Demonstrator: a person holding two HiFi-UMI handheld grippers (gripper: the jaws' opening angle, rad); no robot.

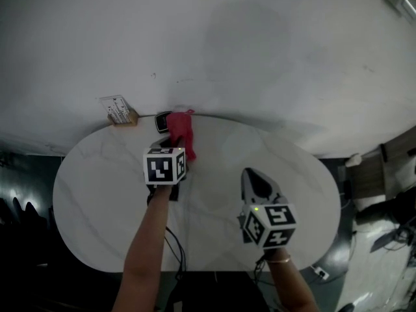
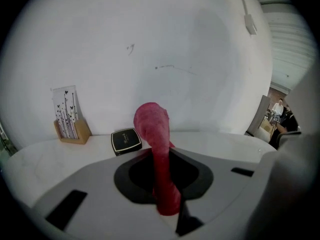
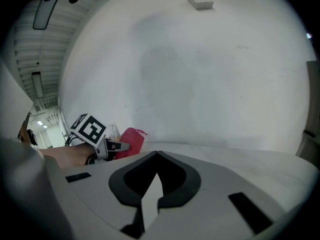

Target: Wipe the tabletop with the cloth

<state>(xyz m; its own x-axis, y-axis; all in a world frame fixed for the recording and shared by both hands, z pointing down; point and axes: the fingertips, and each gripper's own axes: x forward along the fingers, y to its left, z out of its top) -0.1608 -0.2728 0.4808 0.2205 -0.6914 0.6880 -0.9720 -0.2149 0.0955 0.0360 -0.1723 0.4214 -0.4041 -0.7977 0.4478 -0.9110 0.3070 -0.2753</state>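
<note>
A red cloth (image 1: 182, 134) is bunched up near the far edge of the white marble tabletop (image 1: 97, 194). My left gripper (image 1: 174, 143) is shut on it. In the left gripper view the cloth (image 2: 156, 134) is pinched between the jaws and sticks out ahead of my left gripper (image 2: 161, 156). I cannot tell whether it touches the table. My right gripper (image 1: 251, 174) hovers over the right half of the table, shut with nothing in it. The right gripper view shows my right gripper (image 3: 157, 155) with its tips together, and the cloth (image 3: 132, 141) off to the left.
A wooden card holder (image 1: 119, 111) and a small black box (image 1: 162, 121) stand at the table's far edge by the white wall, close to the cloth. In the left gripper view the black box (image 2: 125, 140) and the card holder (image 2: 67, 119) sit just ahead. Dark floor surrounds the table.
</note>
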